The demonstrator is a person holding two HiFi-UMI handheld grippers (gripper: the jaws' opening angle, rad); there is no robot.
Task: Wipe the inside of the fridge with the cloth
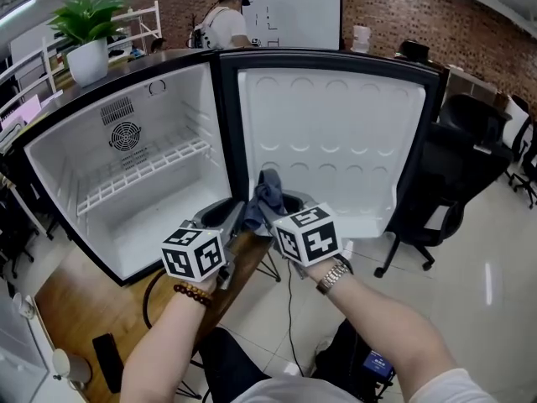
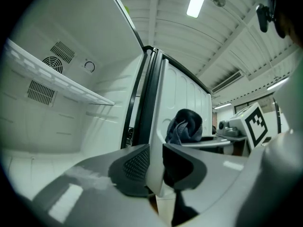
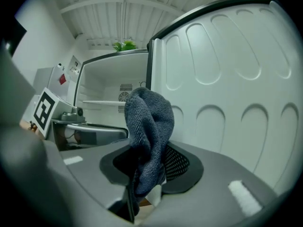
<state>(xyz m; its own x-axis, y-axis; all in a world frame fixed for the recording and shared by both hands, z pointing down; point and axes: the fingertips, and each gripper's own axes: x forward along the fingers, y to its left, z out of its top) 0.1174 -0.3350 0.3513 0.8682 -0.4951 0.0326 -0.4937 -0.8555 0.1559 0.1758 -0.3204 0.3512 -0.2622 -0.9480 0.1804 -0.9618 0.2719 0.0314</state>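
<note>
Now, fridge (image 1: 180, 107): wide open, white inside, with a wire shelf (image 1: 143, 175) across the back.
Door (image 1: 336, 133): swung out to the right, its inner panel facing the person.
Cloth (image 3: 149, 122): dark blue and bunched, sticking up out of the right gripper in front of the door's lower part, near the hinge side; I cannot tell whether it touches the panel.
Right gripper (image 3: 151, 167): fingers clamped on the cloth's lower end.
Left gripper (image 2: 156, 167): just beside the right one, fingers a narrow gap apart, the door's white edge showing in that gap; I cannot tell whether the pads press on it.
Plant (image 1: 86, 36): potted, on top of the fridge.
</note>
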